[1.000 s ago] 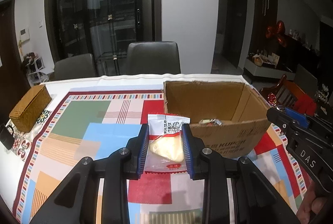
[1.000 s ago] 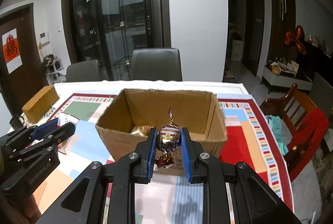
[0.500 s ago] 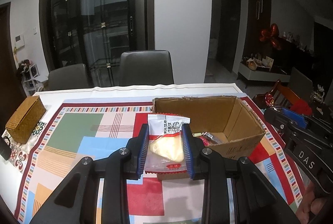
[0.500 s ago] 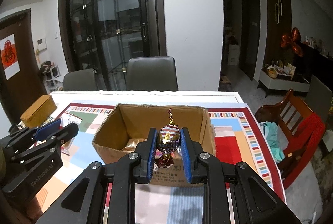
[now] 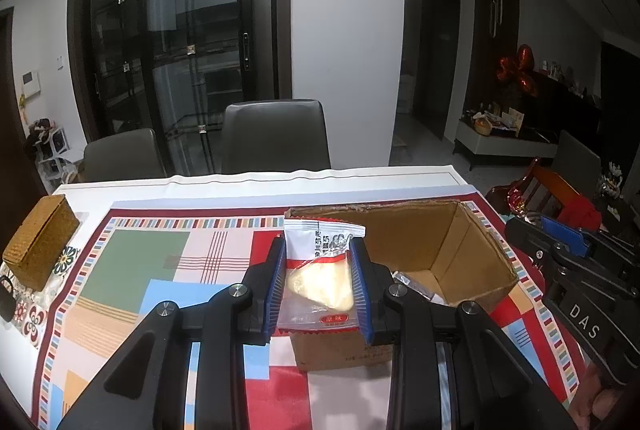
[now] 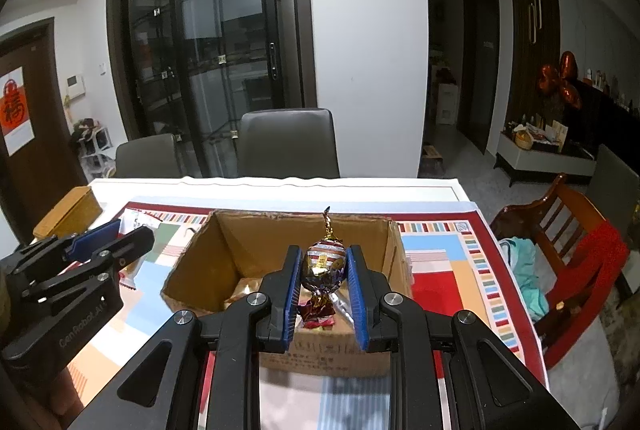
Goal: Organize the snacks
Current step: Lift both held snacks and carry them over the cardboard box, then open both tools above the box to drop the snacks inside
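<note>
We have a snack in each claw. Our left claw (image 5: 318, 284) is squeezed on a white and red snack packet (image 5: 320, 270) with a pale yellow treat showing through its clear part. The packet stands up tall between the blue pads, its long side pointing up. Our right claw (image 6: 324, 280) is pinched tight on a shiny foil candy (image 6: 323, 266), and its twisted tip points up too. The open cardboard box (image 6: 280, 242) sits on the bright patchwork cloth (image 5: 132, 262) on the bench, toward the right edge. That box is what the next move turns on. From the right claw it lies straight ahead and below, and the candy seems to hang just about over the near wall. From the left claw the box (image 5: 440, 242) lies ahead and off to the right, so the packet looks to be at the near left corner, not yet over the hole. We think the right hand is nearer to a clean drop. A few wrapped snacks (image 5: 416, 286) already lie inside. A woven box (image 5: 38, 240) sits far off at the left edge.
</note>
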The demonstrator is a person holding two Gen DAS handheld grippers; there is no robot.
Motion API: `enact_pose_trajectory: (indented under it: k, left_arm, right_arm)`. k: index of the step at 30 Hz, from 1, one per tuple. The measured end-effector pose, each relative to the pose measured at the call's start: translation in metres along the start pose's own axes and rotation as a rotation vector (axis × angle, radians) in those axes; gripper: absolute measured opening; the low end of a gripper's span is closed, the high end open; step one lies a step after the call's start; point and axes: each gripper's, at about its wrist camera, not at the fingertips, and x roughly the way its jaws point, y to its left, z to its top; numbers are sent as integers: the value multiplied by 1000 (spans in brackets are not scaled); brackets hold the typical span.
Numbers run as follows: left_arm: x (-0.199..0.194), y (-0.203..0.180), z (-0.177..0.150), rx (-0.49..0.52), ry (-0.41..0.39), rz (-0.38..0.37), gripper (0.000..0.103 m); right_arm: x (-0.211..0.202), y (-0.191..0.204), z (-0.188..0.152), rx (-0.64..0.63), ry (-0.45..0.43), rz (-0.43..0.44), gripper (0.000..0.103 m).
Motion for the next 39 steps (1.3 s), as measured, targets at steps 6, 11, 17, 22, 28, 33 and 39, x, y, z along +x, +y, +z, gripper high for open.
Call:
enact_pose_trajectory:
  k: [6,11,17,22,28,33,39]
  left_arm:
    - [15,0,7,2,8,-5,31]
    - [29,-1,9,7,17,-7,31]
    - [49,-1,9,5,43,-16,31]
    - [61,-1,7,5,66,-26,32]
    - [63,-2,6,12,70,-25,39]
    - [59,-2,6,13,57,-13,64]
    - [52,0,5,6,52,17,77]
  right_arm:
    - [14,-2,4,-4,5,-2,24]
    - [29,-4,4,-3,21,1,24]
    - [45,-6,0,-4,48,5,24]
    - [56,-6,-1,-9,69,12,24]
    - [64,-6,-2,-7,87,19,29]
    - [62,-11,-2,-2,78,-13,59]
    - [57,-12,-3,4,76,-39,68]
